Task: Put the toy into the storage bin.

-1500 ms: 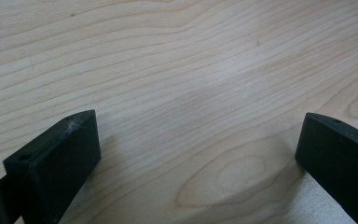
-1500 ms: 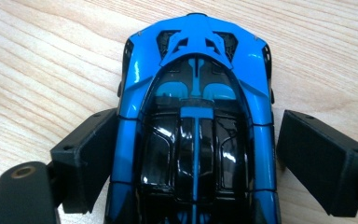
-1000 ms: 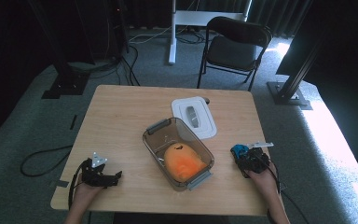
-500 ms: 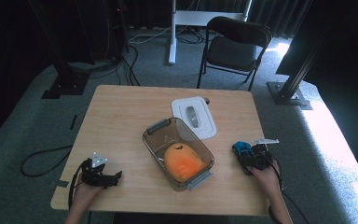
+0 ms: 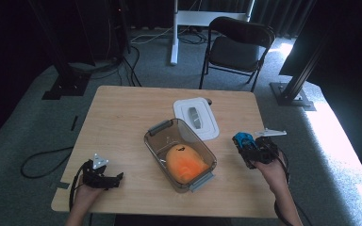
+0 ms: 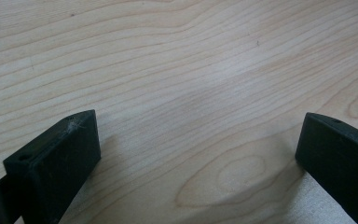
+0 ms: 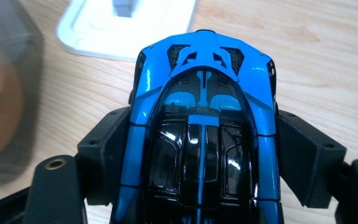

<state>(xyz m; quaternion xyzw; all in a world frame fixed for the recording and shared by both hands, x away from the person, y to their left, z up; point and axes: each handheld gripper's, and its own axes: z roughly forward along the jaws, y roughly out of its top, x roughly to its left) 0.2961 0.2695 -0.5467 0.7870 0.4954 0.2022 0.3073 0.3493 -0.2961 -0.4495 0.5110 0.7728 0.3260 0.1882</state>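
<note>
Right gripper (image 5: 250,147) above the table's (image 5: 122,122) right edge, its jaws clamped on either flank of a blue and black toy car (image 7: 204,130). Car held just right of the clear plastic container (image 5: 156,136), which contains an orange object (image 5: 185,164); white lid (image 5: 195,118) beyond. Left gripper (image 5: 111,179) at the near left corner, jaws spread wide over bare wood, gripping nothing

The table's (image 5: 122,113) far left part and its whole left side lie bare, open for passage. At the middle the clear storage container (image 5: 181,153) with its raised walls blocks the way, and the white lid (image 5: 195,117) lies just beyond it, toward the far edge. A bare strip runs along the right edge.
</note>
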